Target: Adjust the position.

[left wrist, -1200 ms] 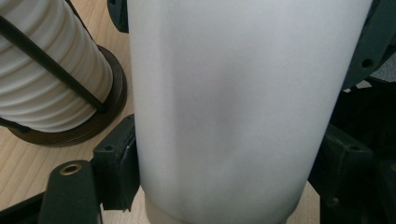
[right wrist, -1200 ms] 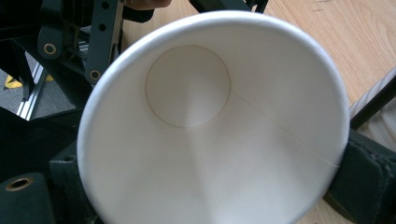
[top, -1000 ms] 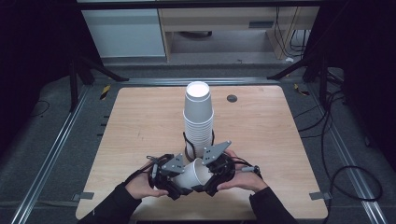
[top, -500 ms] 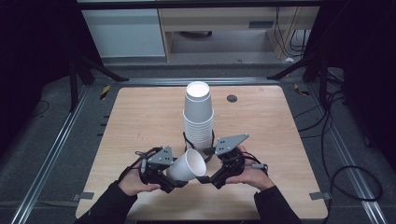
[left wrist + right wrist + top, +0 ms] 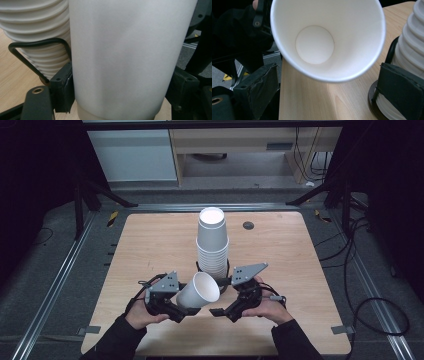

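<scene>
White paper cup [image 5: 199,290], tilted, is clamped by the left hand-held gripper [image 5: 172,306]; right hand-held gripper [image 5: 220,312] gapes.

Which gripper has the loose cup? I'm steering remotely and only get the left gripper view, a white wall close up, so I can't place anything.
Observer: The left gripper has it; the high view shows its jaws shut on the single cup, which lies tilted, mouth toward the right gripper.
Operator: Is the right gripper on it too?
Observer: No. In the right gripper view its jaws stand open, one either side, with the cup's rim above them and untouched.
Operator: Anything inside the cup?
Observer: Nothing; the right gripper view looks straight in at a bare white bottom.
Operator: Where's the stack?
Observer: The cup stack stands upright mid-table, just behind both grippers.
</scene>
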A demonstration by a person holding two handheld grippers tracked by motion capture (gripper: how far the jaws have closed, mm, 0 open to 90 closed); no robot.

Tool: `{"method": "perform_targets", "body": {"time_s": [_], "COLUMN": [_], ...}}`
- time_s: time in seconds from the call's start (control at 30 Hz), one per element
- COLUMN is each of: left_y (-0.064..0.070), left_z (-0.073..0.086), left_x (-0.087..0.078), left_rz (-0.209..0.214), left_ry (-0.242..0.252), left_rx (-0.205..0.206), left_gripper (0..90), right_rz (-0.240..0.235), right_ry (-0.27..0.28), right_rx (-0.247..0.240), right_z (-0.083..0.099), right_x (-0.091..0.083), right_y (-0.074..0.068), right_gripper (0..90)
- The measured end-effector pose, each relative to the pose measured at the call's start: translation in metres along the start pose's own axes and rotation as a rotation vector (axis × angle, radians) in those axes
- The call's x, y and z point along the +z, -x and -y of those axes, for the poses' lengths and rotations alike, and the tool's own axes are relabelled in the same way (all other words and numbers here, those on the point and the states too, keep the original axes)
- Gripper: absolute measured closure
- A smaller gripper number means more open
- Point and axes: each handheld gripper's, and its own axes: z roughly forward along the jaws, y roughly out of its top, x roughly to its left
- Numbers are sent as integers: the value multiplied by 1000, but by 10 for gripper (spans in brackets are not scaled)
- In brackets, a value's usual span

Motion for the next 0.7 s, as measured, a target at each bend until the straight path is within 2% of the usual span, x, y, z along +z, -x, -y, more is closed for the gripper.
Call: {"method": "perform_targets", "body": {"time_s": [0.17, 0.43, 0.7], "left_y": [7, 15, 17], "left_z": [-2, -4, -4], "left_x": [9, 20, 22], "left_rz": [11, 24, 24], "left_ry": [-2, -21, -26], "left_rx": [18, 34, 36], "left_gripper": [220, 220, 220], "right_rz": [-24, -28, -27], "right_ry": [14, 19, 15], "right_rx": [1, 8, 8], "right_z": [-1, -1, 0], "right_x": [4, 8, 12], "right_y": [-2, -3, -3], "right_gripper": [39, 39, 63]}}
